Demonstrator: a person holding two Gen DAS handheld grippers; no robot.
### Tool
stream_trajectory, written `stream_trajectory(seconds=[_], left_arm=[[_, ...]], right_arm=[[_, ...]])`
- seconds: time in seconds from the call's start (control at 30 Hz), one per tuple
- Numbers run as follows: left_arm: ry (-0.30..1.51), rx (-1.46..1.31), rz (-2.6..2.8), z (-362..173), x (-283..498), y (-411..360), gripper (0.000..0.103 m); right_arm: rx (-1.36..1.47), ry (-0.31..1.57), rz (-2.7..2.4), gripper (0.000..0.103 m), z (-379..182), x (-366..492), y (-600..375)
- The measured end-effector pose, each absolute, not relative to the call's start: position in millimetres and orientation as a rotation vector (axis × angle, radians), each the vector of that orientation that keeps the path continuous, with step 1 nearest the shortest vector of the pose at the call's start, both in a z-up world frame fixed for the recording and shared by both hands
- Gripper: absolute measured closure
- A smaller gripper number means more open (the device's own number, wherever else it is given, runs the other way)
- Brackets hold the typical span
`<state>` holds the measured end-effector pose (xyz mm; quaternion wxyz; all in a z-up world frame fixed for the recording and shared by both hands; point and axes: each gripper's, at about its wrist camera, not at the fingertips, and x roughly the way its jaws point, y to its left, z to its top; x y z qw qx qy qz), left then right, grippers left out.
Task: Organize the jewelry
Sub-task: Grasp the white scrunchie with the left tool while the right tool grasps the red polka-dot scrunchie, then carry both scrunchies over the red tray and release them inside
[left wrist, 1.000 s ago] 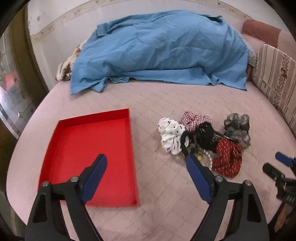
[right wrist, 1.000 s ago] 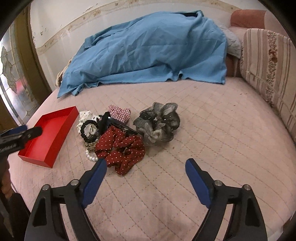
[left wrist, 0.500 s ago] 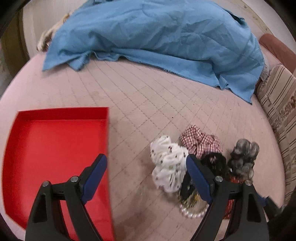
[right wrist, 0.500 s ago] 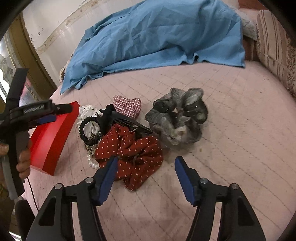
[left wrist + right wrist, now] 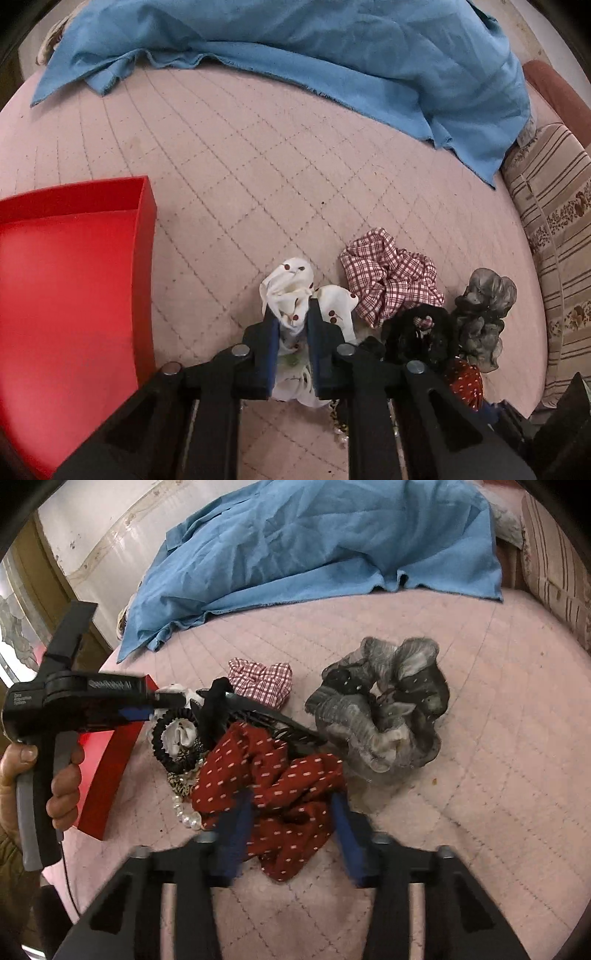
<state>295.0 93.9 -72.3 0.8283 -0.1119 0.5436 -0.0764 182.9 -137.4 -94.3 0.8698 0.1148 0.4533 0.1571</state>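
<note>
Two hand-held grippers were in play. Your left hand-held gripper (image 5: 291,325) was clenched on the white scrunchie (image 5: 295,291), which sat at the left edge of the pile on the bed (image 5: 240,147), still touching the quilt as far as I could tell. Your right hand-held gripper (image 5: 291,812) was spread, jaws straddling the red dotted scrunchie (image 5: 273,786) but not yet closed on it; motion blur there, so contact was unclear.

The red tray (image 5: 74,277) lay near the bed's left edge, just beside the pile, with nothing visible in it. The checked scrunchie (image 5: 388,273), grey scrunchie (image 5: 384,709), black hair tie (image 5: 166,738) and pearl string (image 5: 186,816) were all still in the pile.

Step in hand, by my read: first pick. Next move called for lifting the white one clear, since it overlapped the hair tie and could drag it, then carrying it left over the tray wall and releasing. Right side needed to close on the red one first.
</note>
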Motion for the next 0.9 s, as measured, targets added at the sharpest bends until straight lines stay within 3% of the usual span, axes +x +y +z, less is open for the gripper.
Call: stream_trajectory(seconds=[0.03,0.2,0.6,0.9], left_arm=[[1.139,-0.234,-0.158,-68.6,292.2,93.7,0.091],[1.078,-0.253,-0.175,-39.1,271.5,96.0,0.092],[0.929,-0.268,-0.227,37.9,192.9,121.9,0.092],[0.855,-0.209,-0.148,55.1,160.0,158.6,0.092]], right_arm=[[0.246,0.952,0.327,0.085,-95.2,182.9,-138.3],[0.291,0.932,0.331,0.094,-85.7,173.1,-147.8],[0.26,0.845,0.325,0.094,-42.2,118.8,-170.4],[0.29,0.854,0.297,0.094,-32.7,100.6,-189.7]])
